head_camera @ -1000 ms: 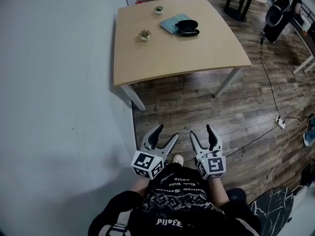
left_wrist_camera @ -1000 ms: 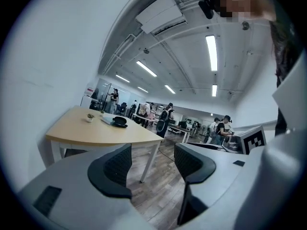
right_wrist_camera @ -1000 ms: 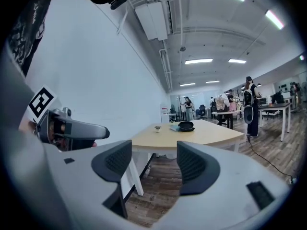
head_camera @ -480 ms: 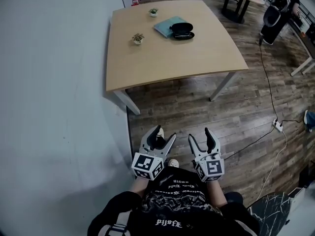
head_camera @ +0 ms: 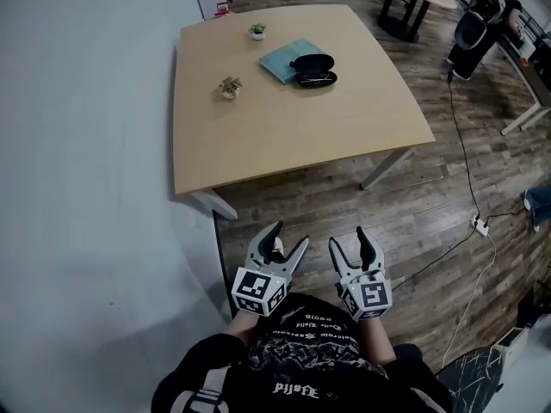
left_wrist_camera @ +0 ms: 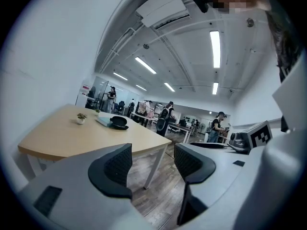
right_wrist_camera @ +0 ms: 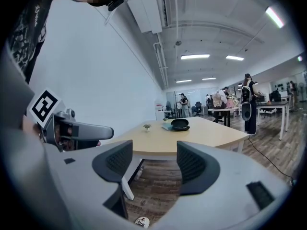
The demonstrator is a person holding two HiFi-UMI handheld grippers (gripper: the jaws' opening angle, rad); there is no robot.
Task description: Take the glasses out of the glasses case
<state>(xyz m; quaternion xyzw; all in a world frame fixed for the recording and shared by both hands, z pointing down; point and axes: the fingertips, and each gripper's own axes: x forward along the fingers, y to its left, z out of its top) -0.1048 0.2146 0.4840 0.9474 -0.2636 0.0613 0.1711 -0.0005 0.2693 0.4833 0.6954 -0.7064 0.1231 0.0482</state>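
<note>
- Clearly, the work at the table has not begun: the glasses case (head_camera: 312,65) sits in the upper middle of the head view, well apart from both grippers at the bottom centre.
- The case lies with its lid up on a teal notebook (head_camera: 280,56) on the far part of the wooden table (head_camera: 284,136). What lies inside is too small to tell.
- Two small potted plants (head_camera: 229,87) stand to the left of the case, clear of it, so they should not block a reach.
- The left gripper (head_camera: 288,235) is held low against the person's body. Its own view shows the jaws spread with only floor and table edge between them.
- The right gripper (head_camera: 348,237) hangs just beside it, jaws likewise apart and empty. This looks like a carrying posture for walking up.
- Both gripper views point toward the table, with the case small in the middle distance. My judgement is that the next step is to close the distance.
</note>
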